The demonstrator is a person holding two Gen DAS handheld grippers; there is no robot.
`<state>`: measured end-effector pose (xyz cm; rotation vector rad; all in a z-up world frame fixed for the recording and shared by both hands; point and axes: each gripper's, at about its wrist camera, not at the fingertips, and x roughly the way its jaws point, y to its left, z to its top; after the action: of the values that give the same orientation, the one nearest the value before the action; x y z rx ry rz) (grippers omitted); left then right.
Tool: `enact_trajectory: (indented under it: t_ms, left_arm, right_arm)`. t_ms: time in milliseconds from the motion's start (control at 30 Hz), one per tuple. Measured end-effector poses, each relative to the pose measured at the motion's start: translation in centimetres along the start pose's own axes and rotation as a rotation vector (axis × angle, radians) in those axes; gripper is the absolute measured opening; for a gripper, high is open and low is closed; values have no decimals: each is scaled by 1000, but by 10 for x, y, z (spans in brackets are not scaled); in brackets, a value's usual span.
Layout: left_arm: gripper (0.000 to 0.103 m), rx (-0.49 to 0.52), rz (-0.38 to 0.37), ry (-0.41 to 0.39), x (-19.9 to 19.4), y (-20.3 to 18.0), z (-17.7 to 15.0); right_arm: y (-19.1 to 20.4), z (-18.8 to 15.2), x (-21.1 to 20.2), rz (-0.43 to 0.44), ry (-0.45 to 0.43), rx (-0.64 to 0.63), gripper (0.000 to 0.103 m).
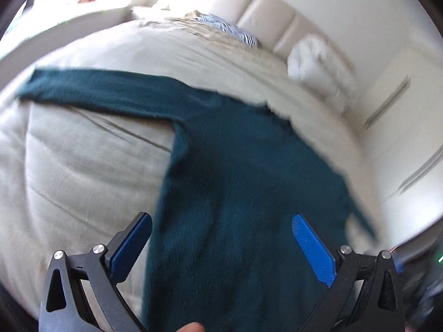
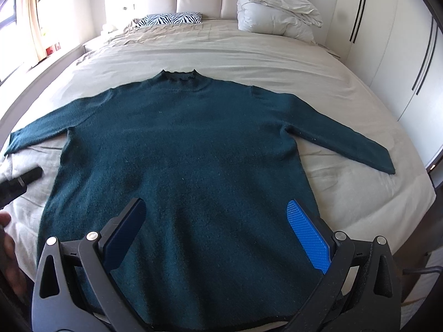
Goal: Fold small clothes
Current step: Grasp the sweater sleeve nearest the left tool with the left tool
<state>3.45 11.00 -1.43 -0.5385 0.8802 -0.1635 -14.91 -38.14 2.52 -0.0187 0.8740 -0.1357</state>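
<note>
Item: 1 dark teal sweater (image 2: 182,149), flat on the bed (image 2: 249,52), front up, both sleeves spread. Left tongs (image 1: 221,246) apart, empty, above its left side. Right tongs (image 2: 216,227) apart, empty, above the hem. Risk: pinching the sheet along with the knit would likely drag and skew the fold.

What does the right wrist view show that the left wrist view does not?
Only the right wrist view shows the sweater's collar, its right sleeve and the open right gripper. Only the left wrist view shows the open left gripper, from the sweater's left side. Both show the sweater flat on the bed, the zebra pillow and the duvet.
</note>
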Motion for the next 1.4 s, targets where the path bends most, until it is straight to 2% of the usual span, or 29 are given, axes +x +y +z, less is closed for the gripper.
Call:
enact_trajectory:
  t_ms: [100, 233, 300, 400, 500, 633, 700, 767, 1033, 1100, 1200, 1267, 1300, 1367, 1400]
  left_arm:
    - [103, -110, -10, -95, -14, 38, 26]
    - [103, -207, -62, -94, -23, 88, 60]
    - [103, -309, -103, -156, -32, 120, 74]
    - [103, -522, -204, -236, -38, 176, 93]
    - [103, -638, -214, -308, -36, 221, 110]
    - [102, -775, -250, -360, -21, 264, 120]
    - [101, -823, -239, -356, -9, 278, 120]
    - [97, -889, -258, -364, 2, 290, 114]
    - [93, -1004, -271, -482, 27, 303, 111]
    - [88, -1011, -262, -502, 28, 305, 116]
    - [69, -1004, -249, -499, 33, 310, 122]
    - [47, -1006, -236, -487, 30, 317, 121]
    - [42, -1001, -217, -478, 28, 318, 121]
    - [22, -947, -175, -465, 26, 308, 127]
    - [15, -886, -136, -451, 25, 296, 135]
  right_arm:
    - [3, 4, 0, 26, -8, 9, 103]
    - [12, 10, -2, 60, -32, 5, 103]
    - [18, 12, -3, 75, -42, -5, 103]
    - [24, 14, -3, 90, -49, -14, 103]
    - [29, 17, -2, 107, -54, -16, 103]
    - [32, 18, 5, 127, -47, -7, 103]
    - [34, 18, 11, 128, -34, -7, 103]
    - [37, 18, 16, 130, -21, -10, 103]
    - [38, 17, 35, 133, 14, 2, 103]
    - [35, 16, 39, 138, 21, 18, 103]
    - [30, 14, 43, 137, 24, 30, 103]
    - [26, 13, 45, 135, 27, 40, 103]
    - [23, 13, 47, 137, 28, 48, 103]
    - [17, 13, 50, 142, 28, 66, 103]
    - [14, 13, 52, 147, 28, 78, 103]
